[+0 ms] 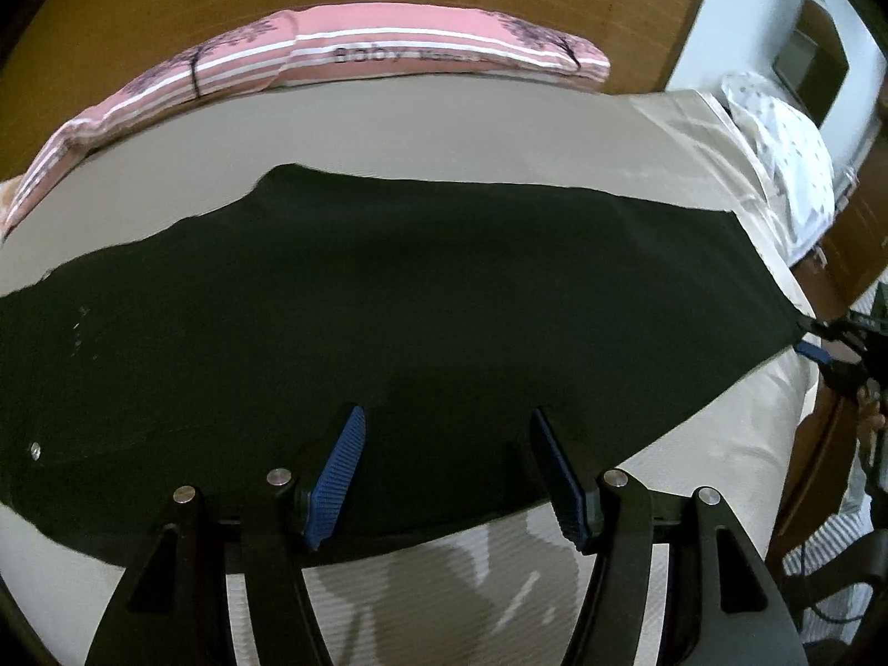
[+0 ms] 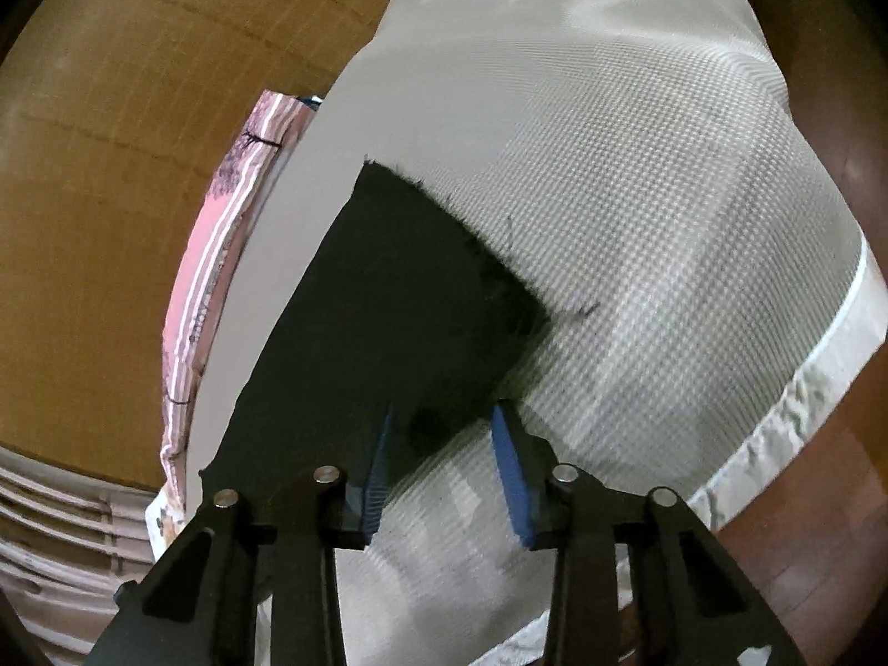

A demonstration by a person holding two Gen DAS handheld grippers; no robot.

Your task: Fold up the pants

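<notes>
Left claw [image 1: 444, 472] over pants [image 1: 388, 299]; pillow [image 1: 344, 55] reads "Baby".

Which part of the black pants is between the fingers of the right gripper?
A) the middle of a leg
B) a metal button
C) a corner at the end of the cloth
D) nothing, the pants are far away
C: a corner of the black pants lies between the right gripper's blue fingers.
</notes>
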